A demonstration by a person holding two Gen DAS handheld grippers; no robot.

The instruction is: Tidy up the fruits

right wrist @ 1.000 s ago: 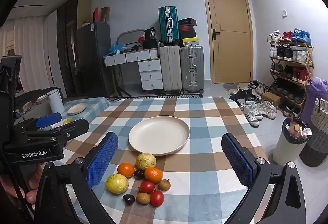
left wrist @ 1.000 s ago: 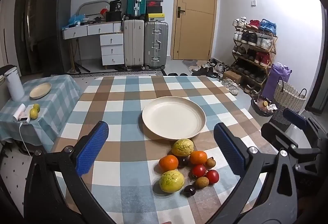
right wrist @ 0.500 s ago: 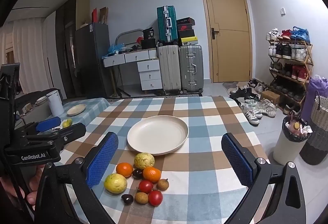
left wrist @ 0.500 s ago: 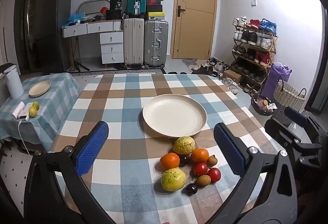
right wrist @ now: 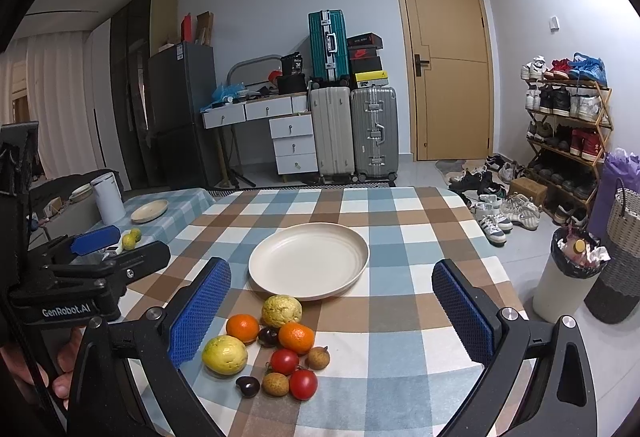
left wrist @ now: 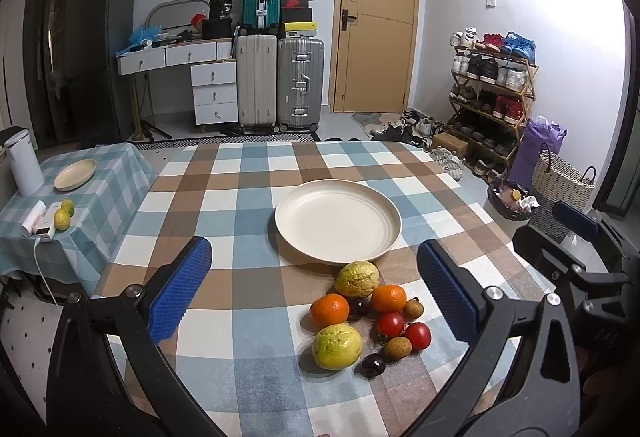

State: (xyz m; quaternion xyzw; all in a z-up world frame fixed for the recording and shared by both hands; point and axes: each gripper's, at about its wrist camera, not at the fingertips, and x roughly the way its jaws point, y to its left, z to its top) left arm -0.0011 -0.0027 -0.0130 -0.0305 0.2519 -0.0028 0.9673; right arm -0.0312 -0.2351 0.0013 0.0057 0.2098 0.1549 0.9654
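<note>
left tool (left wrist: pixel 316 285): wide apart, holds nothing.
right tool (right wrist: pixel 332 301): wide apart too, holds nothing.
fruits (right wrist: pixel 268 349): in a pile just under both tools.
plate (right wrist: pixel 260 269): bare, past the pile.
tip: go down slow, pinch one fruit softly.

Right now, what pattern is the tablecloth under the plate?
The tablecloth is a blue, brown and white check, clearest in the left wrist view.

black frames | blue ribbed fingers (left wrist: pixel 182 289) | silver screws | "GenRobot.AI" marking
</note>
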